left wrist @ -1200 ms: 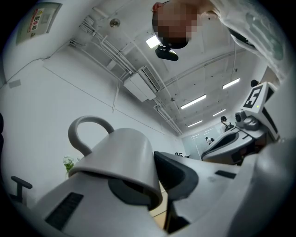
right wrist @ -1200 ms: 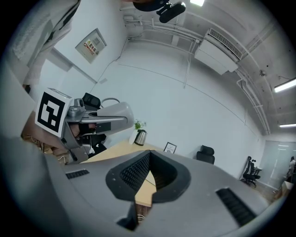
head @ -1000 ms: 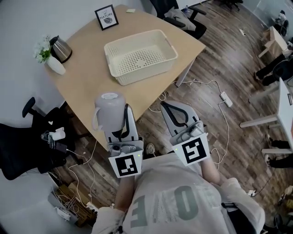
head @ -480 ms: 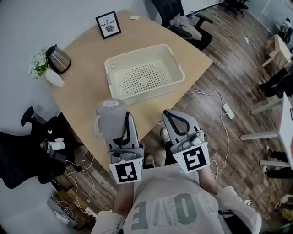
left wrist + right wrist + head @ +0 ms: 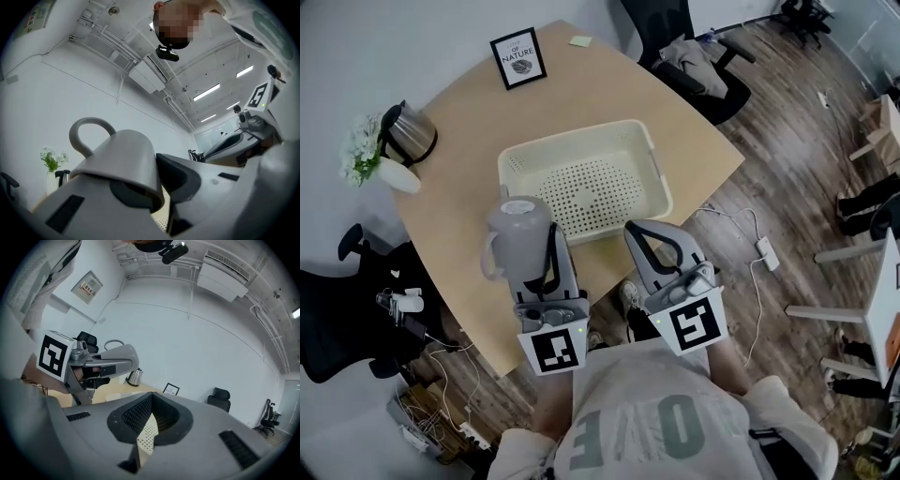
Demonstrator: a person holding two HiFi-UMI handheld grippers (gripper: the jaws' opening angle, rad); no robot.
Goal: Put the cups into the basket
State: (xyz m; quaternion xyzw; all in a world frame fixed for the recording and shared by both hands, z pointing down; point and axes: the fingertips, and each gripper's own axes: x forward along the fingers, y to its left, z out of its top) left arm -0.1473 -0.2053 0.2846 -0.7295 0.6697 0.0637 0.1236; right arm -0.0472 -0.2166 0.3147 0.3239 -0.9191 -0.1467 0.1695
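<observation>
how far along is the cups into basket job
Done: nothing; the basket is empty. In hand: the left gripper is shut on a grey cup, held by the basket's near left corner; the right gripper is shut, empty. Left: set the cup inside.

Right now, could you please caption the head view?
Left hand-held gripper holds grey handled mug near cream perforated basket.

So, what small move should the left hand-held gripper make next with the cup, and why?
Probably carry the cup forward and a little to the right, until it hangs over the basket. The left hand-held gripper is shut on the cup, which in the head view sits by the basket's near left corner, not over its perforated floor. The basket looks empty.
</observation>
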